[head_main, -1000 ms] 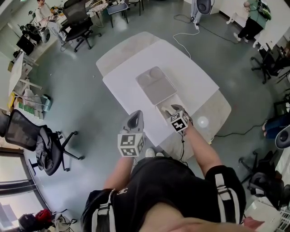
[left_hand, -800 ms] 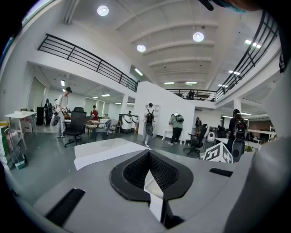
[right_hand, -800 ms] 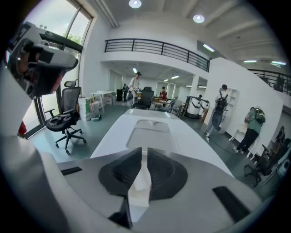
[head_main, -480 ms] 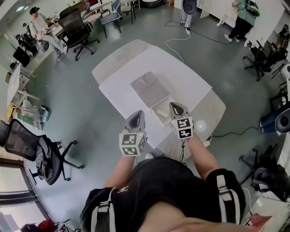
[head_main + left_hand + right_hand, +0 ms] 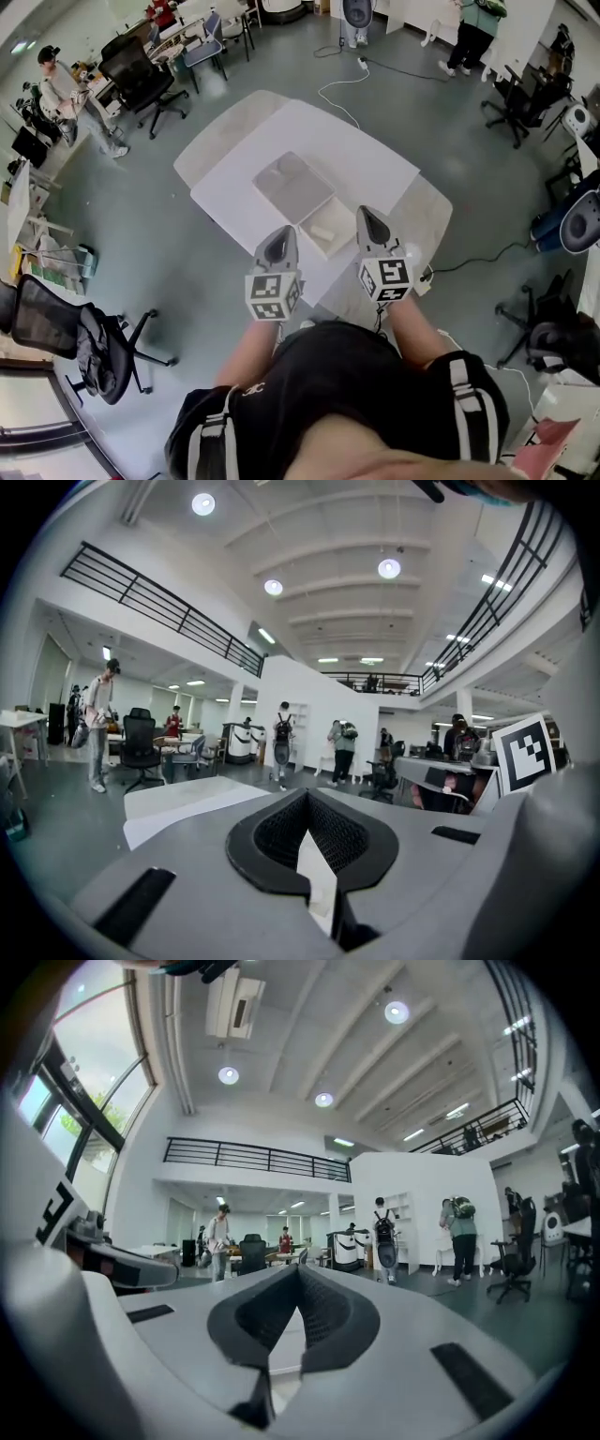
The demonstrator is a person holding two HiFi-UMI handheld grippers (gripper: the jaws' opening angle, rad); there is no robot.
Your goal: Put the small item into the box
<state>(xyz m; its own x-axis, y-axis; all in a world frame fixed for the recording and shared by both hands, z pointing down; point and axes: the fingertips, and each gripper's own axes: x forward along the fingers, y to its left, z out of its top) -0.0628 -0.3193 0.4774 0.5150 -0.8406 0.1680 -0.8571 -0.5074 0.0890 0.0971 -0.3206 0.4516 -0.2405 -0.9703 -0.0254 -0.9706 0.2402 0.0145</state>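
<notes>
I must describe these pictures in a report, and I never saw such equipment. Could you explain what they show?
A person holds a gripper, a hand tool with two jaws, in each hand. The head view is from a camera on the person's head, looking down. The two gripper views come from cameras on the left gripper and the right gripper, looking along the jaws into the room. On the white table lie an open box with a small pale item in it, and a grey flat piece beside it. Both pairs of jaws are together and hold nothing.
</notes>
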